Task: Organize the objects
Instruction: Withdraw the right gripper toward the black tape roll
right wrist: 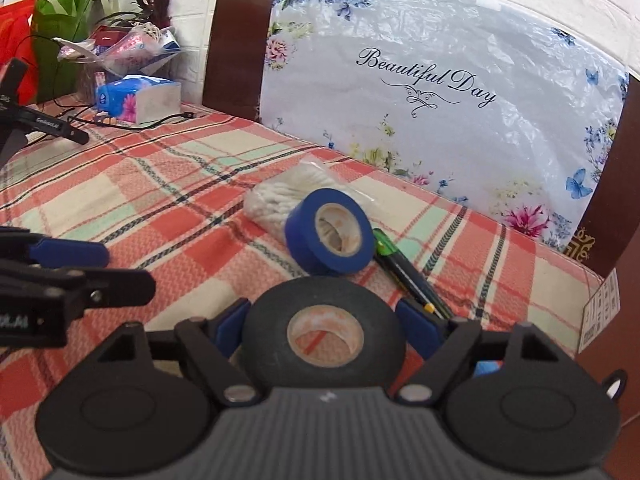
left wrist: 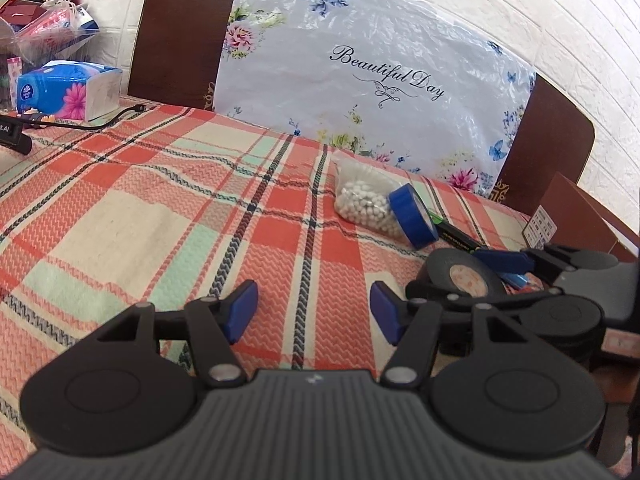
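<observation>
A black tape roll point(right wrist: 324, 332) lies flat between the pads of my right gripper point(right wrist: 322, 316), which is shut on it; it also shows in the left wrist view point(left wrist: 460, 276). A blue tape roll point(right wrist: 330, 232) leans on a clear bag of white beads point(right wrist: 276, 200), with a black and green pen point(right wrist: 404, 268) beside it. In the left wrist view the blue roll point(left wrist: 412, 216) and the bead bag point(left wrist: 360, 196) lie ahead to the right. My left gripper point(left wrist: 314, 312) is open and empty above the plaid cloth point(left wrist: 160, 208), left of the black roll.
A floral plastic-wrapped package point(left wrist: 380, 80) leans on a dark wooden headboard point(left wrist: 176, 32) at the back. A blue tissue pack point(left wrist: 68, 88), a cable and cluttered bags sit at far left. A brown box point(left wrist: 576, 216) stands at the right edge.
</observation>
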A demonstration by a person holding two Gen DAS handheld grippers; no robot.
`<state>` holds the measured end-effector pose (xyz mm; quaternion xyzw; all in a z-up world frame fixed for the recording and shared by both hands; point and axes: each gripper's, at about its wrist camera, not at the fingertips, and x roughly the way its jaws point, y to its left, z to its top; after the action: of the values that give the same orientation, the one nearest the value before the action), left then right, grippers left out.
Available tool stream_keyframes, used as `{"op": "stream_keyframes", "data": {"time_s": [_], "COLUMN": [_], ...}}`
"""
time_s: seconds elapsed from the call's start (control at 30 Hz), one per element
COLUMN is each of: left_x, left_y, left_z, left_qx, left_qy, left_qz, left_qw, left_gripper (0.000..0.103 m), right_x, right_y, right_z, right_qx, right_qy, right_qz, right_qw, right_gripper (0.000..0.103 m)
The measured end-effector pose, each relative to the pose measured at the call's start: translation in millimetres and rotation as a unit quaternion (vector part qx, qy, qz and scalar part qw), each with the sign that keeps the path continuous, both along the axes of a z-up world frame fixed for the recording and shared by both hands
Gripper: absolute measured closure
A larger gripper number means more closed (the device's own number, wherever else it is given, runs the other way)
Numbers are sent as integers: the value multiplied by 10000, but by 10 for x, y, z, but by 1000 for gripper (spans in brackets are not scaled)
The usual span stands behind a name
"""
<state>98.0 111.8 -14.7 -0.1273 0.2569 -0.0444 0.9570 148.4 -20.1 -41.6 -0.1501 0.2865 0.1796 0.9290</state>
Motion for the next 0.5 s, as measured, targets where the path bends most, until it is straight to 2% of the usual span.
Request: {"op": "stream_keyframes", "data": {"time_s": [0.3,0.5], "left_x": [8,16], "left_y": [-19,-64], "left_z": [0,-3], "left_qx": [96,281], "left_qy": [13,55], "left_qz": [-19,-77], "left_qw": [10000,9996], "left_gripper": [39,38], "right_x": [-518,-909], "right_y": [-154,-498], "right_z": [19,31], "right_qx": [57,495], "right_qy": [170,547], "right_qz": [163,-66], "right_qw": [9997,9973], "right_gripper": [22,22]}}
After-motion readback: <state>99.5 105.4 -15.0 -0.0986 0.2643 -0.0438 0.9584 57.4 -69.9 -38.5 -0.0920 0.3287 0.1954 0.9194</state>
